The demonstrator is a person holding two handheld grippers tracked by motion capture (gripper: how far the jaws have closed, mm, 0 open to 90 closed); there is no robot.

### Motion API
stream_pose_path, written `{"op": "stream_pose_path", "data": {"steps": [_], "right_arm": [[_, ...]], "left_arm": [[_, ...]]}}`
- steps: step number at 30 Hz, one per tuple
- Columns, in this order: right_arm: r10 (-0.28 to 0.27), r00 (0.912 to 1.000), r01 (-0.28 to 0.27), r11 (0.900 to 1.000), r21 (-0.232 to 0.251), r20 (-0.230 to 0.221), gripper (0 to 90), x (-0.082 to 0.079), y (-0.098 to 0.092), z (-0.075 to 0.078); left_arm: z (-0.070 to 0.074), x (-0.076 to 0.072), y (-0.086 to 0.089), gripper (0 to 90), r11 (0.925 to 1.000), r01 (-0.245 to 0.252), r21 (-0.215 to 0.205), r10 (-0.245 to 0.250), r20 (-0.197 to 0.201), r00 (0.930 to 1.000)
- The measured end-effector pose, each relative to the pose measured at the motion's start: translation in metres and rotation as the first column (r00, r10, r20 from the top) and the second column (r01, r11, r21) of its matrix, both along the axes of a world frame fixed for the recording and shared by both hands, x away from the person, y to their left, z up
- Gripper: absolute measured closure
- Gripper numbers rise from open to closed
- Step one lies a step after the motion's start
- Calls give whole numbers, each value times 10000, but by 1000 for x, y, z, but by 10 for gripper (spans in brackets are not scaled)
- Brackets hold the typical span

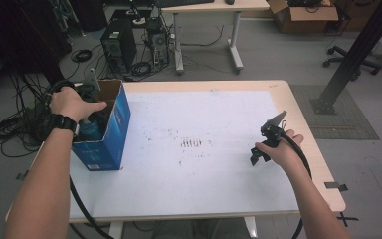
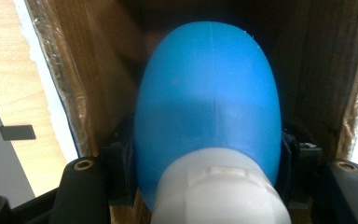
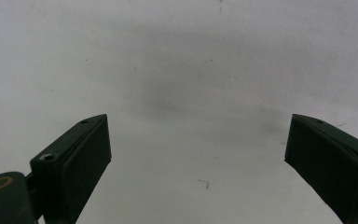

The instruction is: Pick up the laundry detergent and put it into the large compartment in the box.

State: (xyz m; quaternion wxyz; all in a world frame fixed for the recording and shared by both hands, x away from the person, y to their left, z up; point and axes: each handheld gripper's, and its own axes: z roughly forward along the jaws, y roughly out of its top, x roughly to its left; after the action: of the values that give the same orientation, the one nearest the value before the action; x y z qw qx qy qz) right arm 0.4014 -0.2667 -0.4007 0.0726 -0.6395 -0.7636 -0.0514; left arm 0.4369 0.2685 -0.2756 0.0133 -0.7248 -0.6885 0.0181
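A tall blue cardboard box (image 1: 113, 127) with an open top stands at the table's left edge. My left hand (image 1: 72, 102) reaches down into it. In the left gripper view a rounded blue bottle (image 2: 209, 93) with a white cap (image 2: 219, 191) sits between the brown inner walls (image 2: 88, 70) of the box. The left gripper (image 2: 207, 144) is shut on its sides. My right gripper (image 1: 258, 153) rests low over the white table sheet (image 1: 204, 119) at the right. It stands open (image 3: 198, 154), with nothing between its black pads (image 3: 86, 154).
Dark scuff marks (image 1: 191, 144) dot the middle of the sheet. The wooden table rim (image 1: 308, 124) runs close to the right hand. On the floor beyond are cables (image 1: 15, 124), a computer tower (image 1: 118, 47), a desk (image 1: 214, 7) and a black slanted post (image 1: 358, 50).
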Motion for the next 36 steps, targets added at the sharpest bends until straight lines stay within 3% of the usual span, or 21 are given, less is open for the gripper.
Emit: {"op": "stream_pose_path", "data": {"steps": [12,17,36], "right_arm": [[38,10000,-38,10000,5,56,70,0,1,2],[38,10000,-38,10000,17,88,71,-1,1,4],[71,9997,-73,9999,74,216,70,-1,2,15]], "left_arm": [[1,-1,-1,370,9999,69,-139,-68,79,9999],[6,-1,-4,366,9999,156,26,-156,136,9998],[66,-6,-17,334,9980,458,426,-494,892,9948]]}}
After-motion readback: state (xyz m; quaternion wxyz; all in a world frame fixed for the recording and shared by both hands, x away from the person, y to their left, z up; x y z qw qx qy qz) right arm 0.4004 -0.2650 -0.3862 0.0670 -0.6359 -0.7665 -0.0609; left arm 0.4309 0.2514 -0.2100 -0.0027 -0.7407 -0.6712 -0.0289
